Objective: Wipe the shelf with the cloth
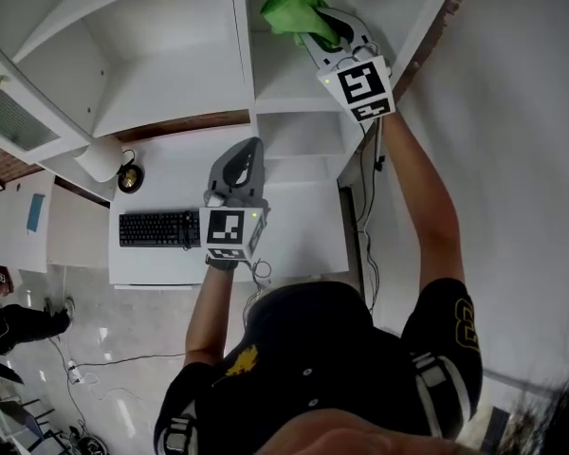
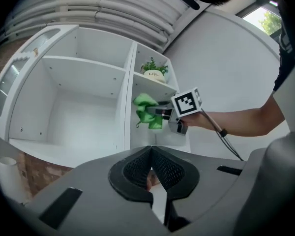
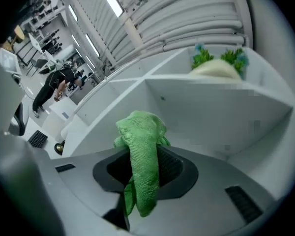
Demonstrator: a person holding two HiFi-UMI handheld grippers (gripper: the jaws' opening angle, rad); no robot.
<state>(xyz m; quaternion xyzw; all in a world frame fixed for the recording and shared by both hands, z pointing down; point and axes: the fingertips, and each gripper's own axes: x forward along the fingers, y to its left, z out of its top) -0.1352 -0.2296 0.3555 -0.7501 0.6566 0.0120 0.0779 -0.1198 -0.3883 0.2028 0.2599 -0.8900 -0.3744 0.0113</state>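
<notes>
The right gripper pinches the green cloth and holds it inside the right-hand compartment of the white shelf. One compartment higher stands a potted plant. The left gripper, pressed together on nothing, hangs over the worktop.

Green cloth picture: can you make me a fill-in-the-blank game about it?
The right gripper is shut on a cloth coloured ____. The left gripper is shut on ____. The plant stands on the shelf ____ the cloth. On the desk lies a black ____ for typing.
Missing: green; nothing; above; keyboard.
</notes>
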